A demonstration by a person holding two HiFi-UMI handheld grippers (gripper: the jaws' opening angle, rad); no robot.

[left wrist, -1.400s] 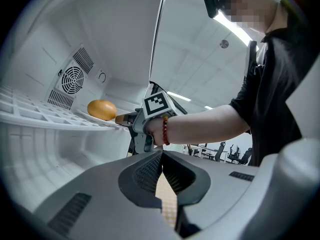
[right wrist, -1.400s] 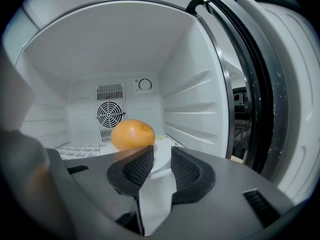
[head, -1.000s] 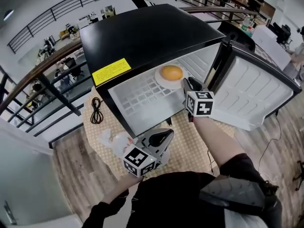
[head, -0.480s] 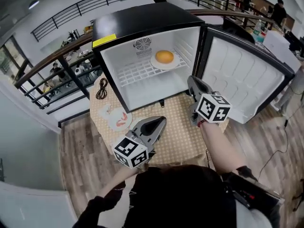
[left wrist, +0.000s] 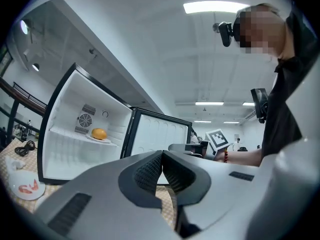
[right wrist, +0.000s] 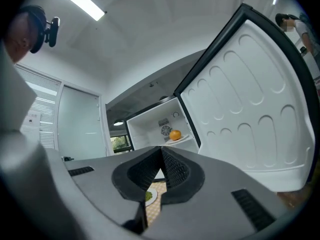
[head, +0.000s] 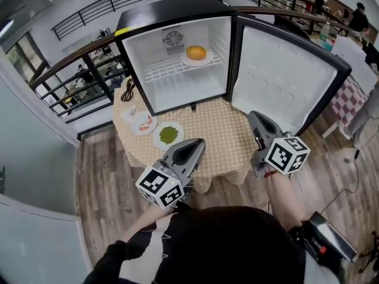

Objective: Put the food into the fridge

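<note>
The small black fridge (head: pixel 172 16) stands open on the round table (head: pixel 219 135). On its wire shelf sits a white plate with an orange bun (head: pixel 196 53) (left wrist: pixel 99 133) (right wrist: pixel 175 134). On the table in front lie a plate of green food (head: pixel 169 135) (right wrist: pixel 150 196) and a plate of pink food (head: pixel 142 123) (left wrist: pixel 28 188). My left gripper (head: pixel 192 149) (left wrist: pixel 162 159) hovers shut over the table's near edge, holding nothing. My right gripper (head: pixel 260 123) (right wrist: pixel 161 154) is shut and empty, off the table's right edge.
The fridge door (head: pixel 284 70) swings wide to the right, close to my right gripper. A black cable (head: pixel 127 90) lies on the table left of the fridge. A railing (head: pixel 77 58) runs behind; wooden floor surrounds the table.
The right gripper has drawn back out of the fridge, leaving the bun plate on the shelf. The view has pulled back, so both table plates show. Both grippers sit lower and nearer.
</note>
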